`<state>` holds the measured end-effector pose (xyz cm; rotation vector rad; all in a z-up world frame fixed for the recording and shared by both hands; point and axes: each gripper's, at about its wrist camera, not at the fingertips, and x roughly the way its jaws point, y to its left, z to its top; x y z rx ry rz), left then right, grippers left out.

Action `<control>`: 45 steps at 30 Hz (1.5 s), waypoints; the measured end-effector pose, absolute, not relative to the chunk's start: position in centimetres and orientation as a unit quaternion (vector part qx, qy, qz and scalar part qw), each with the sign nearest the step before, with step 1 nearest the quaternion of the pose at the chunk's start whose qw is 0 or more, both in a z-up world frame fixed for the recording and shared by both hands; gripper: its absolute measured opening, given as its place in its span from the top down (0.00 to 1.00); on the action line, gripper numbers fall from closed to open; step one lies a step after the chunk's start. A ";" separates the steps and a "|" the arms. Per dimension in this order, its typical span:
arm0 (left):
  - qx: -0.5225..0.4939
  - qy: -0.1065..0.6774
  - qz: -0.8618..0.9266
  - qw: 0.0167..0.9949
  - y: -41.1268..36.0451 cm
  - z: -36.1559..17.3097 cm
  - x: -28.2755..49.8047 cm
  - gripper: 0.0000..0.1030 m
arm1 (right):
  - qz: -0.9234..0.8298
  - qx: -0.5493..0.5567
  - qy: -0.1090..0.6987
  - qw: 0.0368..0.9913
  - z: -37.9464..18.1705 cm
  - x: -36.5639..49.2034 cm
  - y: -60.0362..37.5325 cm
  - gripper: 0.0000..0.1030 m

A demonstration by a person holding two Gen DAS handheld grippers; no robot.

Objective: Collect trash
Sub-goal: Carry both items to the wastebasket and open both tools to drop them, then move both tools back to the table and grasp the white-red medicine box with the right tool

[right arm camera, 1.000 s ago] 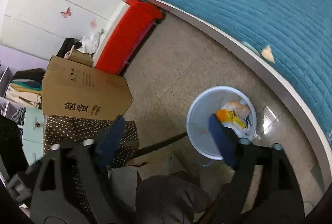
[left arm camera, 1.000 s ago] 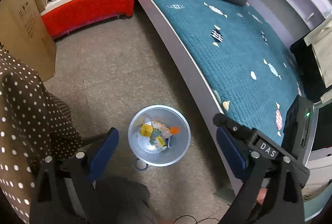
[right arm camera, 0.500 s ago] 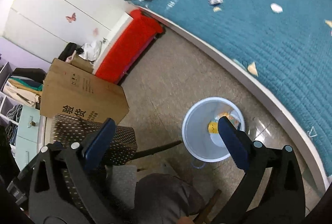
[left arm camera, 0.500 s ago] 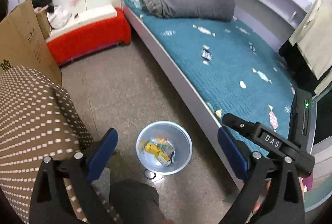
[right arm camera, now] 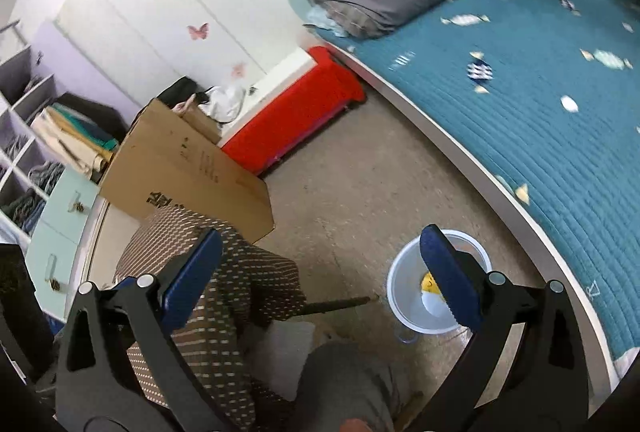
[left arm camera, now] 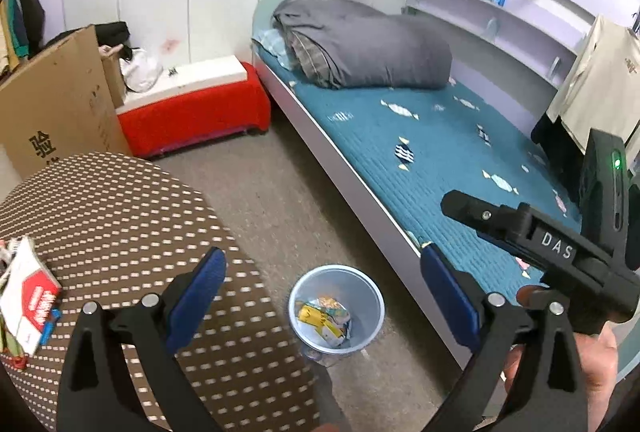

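Note:
A pale blue trash bin (left arm camera: 372, 296) stands on the floor beside the bed, with yellow and white wrappers (left arm camera: 324, 318) inside. It also shows in the right wrist view (right arm camera: 404, 296), partly behind a fingertip. My left gripper (left arm camera: 324, 272) is open and empty, high above the bin and the dotted table edge. My right gripper (right arm camera: 320, 260) is open and empty, raised over the floor between table and bin. A red-and-white packet (left arm camera: 30, 294) lies on the brown dotted table (left arm camera: 120, 224) at the far left.
A bed with a teal quilt (left arm camera: 440, 144) and grey duvet (left arm camera: 368, 48) runs along the right. A red bench (left arm camera: 192, 116) and a cardboard box (left arm camera: 60, 100) stand at the back left. Shelves and drawers (right arm camera: 60, 216) are at the left in the right wrist view.
Both grippers have risen and tilted up from the bin; it now looks smaller and lower in view. The dotted table top and the packet on it have come into the left wrist view.

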<state>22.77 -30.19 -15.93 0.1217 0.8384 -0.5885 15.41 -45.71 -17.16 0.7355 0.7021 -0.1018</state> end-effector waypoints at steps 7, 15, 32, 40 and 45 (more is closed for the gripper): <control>0.050 0.370 -0.259 0.891 -25.4 -13.7 21.9 0.07 | -0.016 0.316 0.329 0.890 -14.0 16.9 -41.0 0.06; 0.033 0.355 -0.232 0.905 -19.7 -12.7 21.4 0.06 | 0.025 0.273 0.331 0.903 -11.7 18.3 -35.2 0.06; 0.032 0.341 -0.157 0.926 -6.9 -13.7 19.8 0.06 | 0.111 0.207 0.360 0.903 -11.3 20.3 -23.9 0.06; 0.036 0.359 -0.115 0.925 -1.6 -16.2 19.9 0.06 | 0.140 0.186 0.378 0.896 -12.3 21.2 -20.2 0.06; 0.057 0.367 -0.107 0.922 -0.1 -17.8 20.0 0.06 | 0.146 0.178 0.385 0.894 -12.9 21.1 -19.2 0.06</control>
